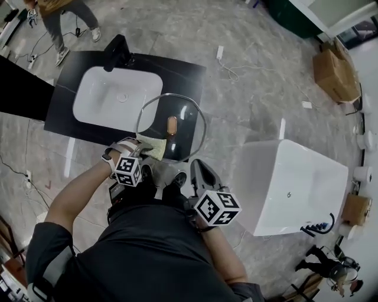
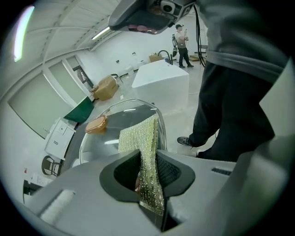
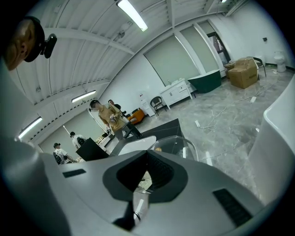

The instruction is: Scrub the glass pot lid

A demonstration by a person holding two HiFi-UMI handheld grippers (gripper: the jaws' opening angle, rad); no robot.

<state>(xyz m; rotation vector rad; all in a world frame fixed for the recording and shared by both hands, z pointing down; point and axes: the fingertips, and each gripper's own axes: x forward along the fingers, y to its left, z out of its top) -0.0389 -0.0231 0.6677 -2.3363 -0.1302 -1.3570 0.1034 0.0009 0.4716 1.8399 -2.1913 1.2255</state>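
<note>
Lid: glass pot lid (image 1: 158, 121) with a steel rim and a brown knob (image 1: 171, 125). It is over the right end of the black tabletop (image 1: 68, 103), knob side up, and its right edge reaches just past the tabletop's edge.
Left gripper: left gripper (image 2: 148, 161) is at the lid's near-left rim. Its jaws are closed tight on a glittery yellow-green scrubbing cloth (image 2: 140, 136), which stands up between them.
Cloth: the free end spreads over the near-left part of the glass, on the near side of the knob and apart from it.
Right gripper: right gripper (image 3: 145, 175) is at the lid's near rim, to the right of the left gripper. Its jaws are pinched together on the steel rim, which shows as a thin bright strip between them, with the glass running away beyond.
Sink: white basin (image 1: 118, 97) is sunk in the tabletop just left of the lid, with a black faucet (image 1: 117, 53) at its far edge.
Surroundings: grey stone floor (image 1: 260, 88) lies all round. A white tub (image 1: 295, 186) stands to the right, well apart from the tabletop. A cardboard box (image 1: 335, 74) is at the far right, and a person (image 1: 65, 17) stands at the far left beyond the faucet.
</note>
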